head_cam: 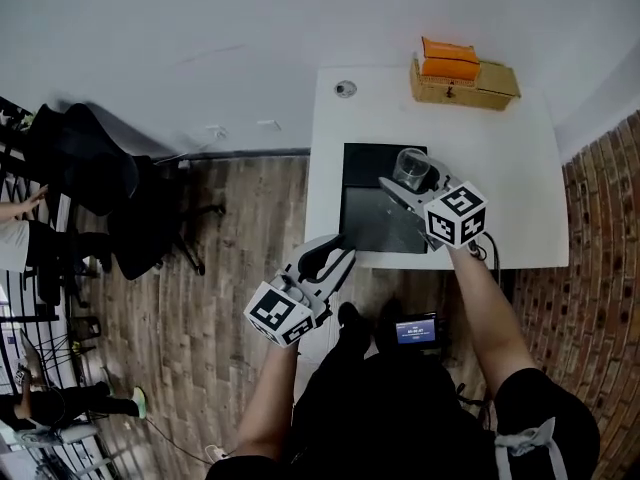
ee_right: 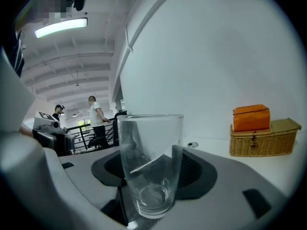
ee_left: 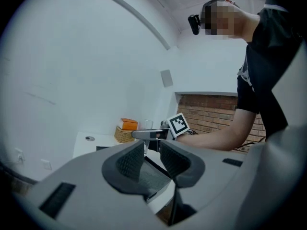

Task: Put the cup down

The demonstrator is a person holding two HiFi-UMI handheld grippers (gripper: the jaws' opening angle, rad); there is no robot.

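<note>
A clear glass cup (head_cam: 411, 169) stands upright and empty between the jaws of my right gripper (head_cam: 408, 184), which is shut on it. It hangs over the black mat (head_cam: 365, 158) on the white table (head_cam: 500, 158); I cannot tell whether its base touches the mat. In the right gripper view the cup (ee_right: 151, 147) fills the gap between the dark pads (ee_right: 196, 171). My left gripper (head_cam: 335, 255) is held off the table's front left corner, over the wood floor, slightly open with nothing in it (ee_left: 152, 159). From there the cup (ee_left: 145, 125) shows far off.
A wicker basket (head_cam: 465, 81) with an orange box (head_cam: 449, 58) on it sits at the table's back edge. A small round fitting (head_cam: 345, 89) lies at the back left corner. Black office chairs (head_cam: 90, 168) stand to the left, a brick wall (head_cam: 600, 218) to the right.
</note>
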